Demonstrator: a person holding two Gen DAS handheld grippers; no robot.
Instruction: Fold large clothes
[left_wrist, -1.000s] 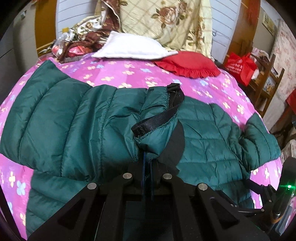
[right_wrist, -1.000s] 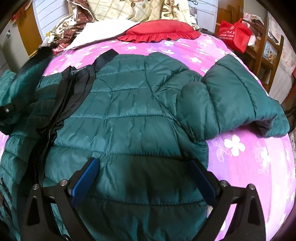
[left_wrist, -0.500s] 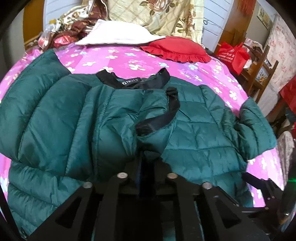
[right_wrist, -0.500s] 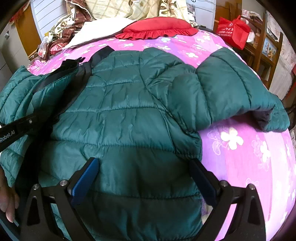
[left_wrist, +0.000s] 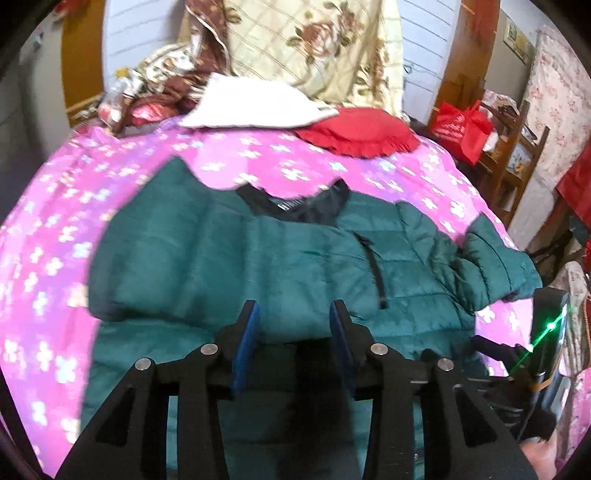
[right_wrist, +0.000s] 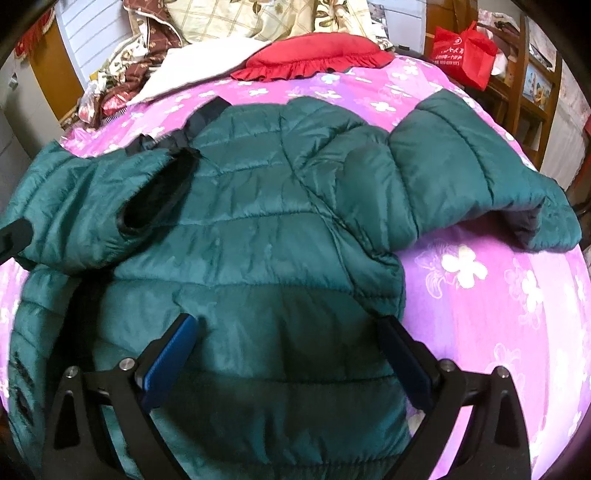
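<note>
A dark green quilted puffer jacket lies flat on a bed with a pink flowered sheet. Its left sleeve lies folded across the chest, black cuff toward the middle. My left gripper is open and empty, above the jacket's lower part. In the right wrist view the jacket fills the frame, the folded sleeve's cuff at the left and the other sleeve spread to the right. My right gripper is wide open and empty over the jacket's hem.
A white pillow, a red frilled cushion and bunched bedding lie at the head of the bed. A red bag and wooden furniture stand to the right. The bed's right edge is near the spread sleeve.
My left gripper carried the sleeve cuff across the jacket's chest, let it go and opened, then drew back. The right gripper stayed open over the hem.
</note>
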